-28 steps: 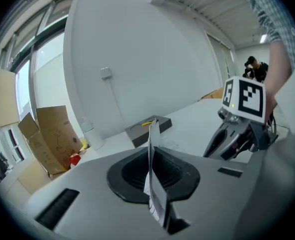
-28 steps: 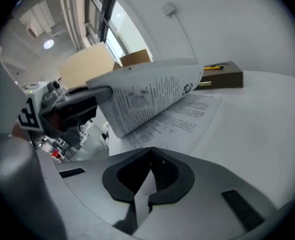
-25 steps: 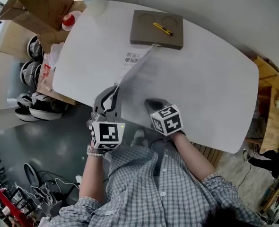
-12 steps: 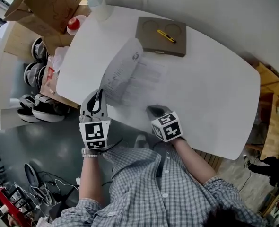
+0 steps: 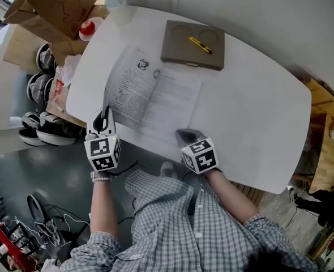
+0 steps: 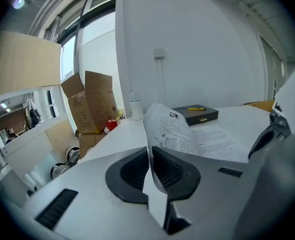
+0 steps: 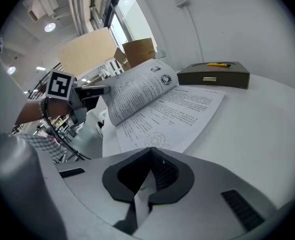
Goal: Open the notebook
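The thin white notebook of printed paper (image 5: 158, 95) is seen lying near the front edge of the white oval table (image 5: 257, 101), already spread open with two printed pages facing up. Its left-hand leaf (image 6: 170, 126) is pinched at the outer edge between the closed jaws of the left gripper (image 5: 104, 113), and is held raised and curved rather than laid flat, as the left gripper view shows. The jaws of the right gripper (image 5: 185, 136) are closed as well, with the near edge of the right-hand page caught between them, so that half is held down on the table. The opening is judged to be nearly complete: what is left is for the lifted leaf to be lowered onto the table and both grips to be released. The flat brown box (image 5: 192, 37) at the back, with a yellow pen-like item (image 5: 200, 43) on it, lies apart from the notebook and is not touched
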`<state>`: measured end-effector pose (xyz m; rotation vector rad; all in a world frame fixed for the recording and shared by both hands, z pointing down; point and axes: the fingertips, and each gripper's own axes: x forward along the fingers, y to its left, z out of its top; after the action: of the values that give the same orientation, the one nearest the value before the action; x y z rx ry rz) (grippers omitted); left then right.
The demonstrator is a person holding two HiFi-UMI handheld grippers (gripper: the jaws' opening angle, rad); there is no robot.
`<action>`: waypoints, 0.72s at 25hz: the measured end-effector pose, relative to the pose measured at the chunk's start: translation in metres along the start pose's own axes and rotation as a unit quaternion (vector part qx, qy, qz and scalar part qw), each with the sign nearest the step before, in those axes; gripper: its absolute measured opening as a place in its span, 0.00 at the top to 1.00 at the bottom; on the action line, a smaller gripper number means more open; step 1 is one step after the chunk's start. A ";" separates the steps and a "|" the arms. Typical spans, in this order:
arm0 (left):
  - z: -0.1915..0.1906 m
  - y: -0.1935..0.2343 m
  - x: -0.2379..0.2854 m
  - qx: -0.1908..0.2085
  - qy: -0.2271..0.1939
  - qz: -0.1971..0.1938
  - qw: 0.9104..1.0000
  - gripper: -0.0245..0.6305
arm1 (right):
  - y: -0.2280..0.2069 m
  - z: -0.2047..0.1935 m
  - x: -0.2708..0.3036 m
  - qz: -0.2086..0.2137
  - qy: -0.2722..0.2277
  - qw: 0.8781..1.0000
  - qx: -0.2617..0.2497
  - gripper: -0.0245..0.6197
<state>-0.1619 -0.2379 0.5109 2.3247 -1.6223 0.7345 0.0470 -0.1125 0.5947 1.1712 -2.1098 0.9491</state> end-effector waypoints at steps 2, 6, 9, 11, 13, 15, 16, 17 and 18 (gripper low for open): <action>-0.011 0.007 0.006 -0.001 0.015 0.004 1.000 0.93 | 0.000 0.000 0.000 -0.001 -0.002 1.000 0.001 0.93; -0.032 0.016 0.015 -0.027 0.036 0.003 0.999 0.92 | 0.000 0.000 -0.001 -0.002 0.000 1.000 0.000 0.93; -0.044 0.020 0.023 -0.060 0.046 0.006 0.997 0.92 | -0.001 0.000 0.000 -0.001 0.005 1.000 -0.005 0.93; -0.050 0.021 0.029 -0.073 0.050 0.010 0.996 0.91 | -0.002 -0.001 0.001 -0.003 0.007 1.000 -0.004 0.93; -0.056 0.020 0.034 -0.073 0.056 0.014 0.996 0.90 | -0.004 -0.002 0.000 -0.008 0.006 1.000 0.001 0.93; -0.062 0.021 0.038 -0.079 0.068 0.014 0.994 0.87 | -0.004 -0.002 -0.001 -0.010 0.005 1.000 0.002 0.93; -0.066 0.023 0.040 -0.089 0.074 0.012 0.993 0.84 | -0.003 -0.002 0.000 -0.009 0.006 1.000 0.001 0.93; -0.069 0.025 0.042 -0.103 0.080 0.010 0.991 0.81 | -0.003 -0.001 0.000 -0.007 0.006 1.000 -0.001 0.93; -0.072 0.027 0.043 -0.115 0.085 0.010 0.990 0.77 | -0.003 -0.001 0.000 -0.005 0.007 1.000 -0.002 0.93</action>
<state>-0.1955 -0.2514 0.5911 2.0315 -1.5665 0.6870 0.0494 -0.1130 0.5961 1.1674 -2.0916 0.9448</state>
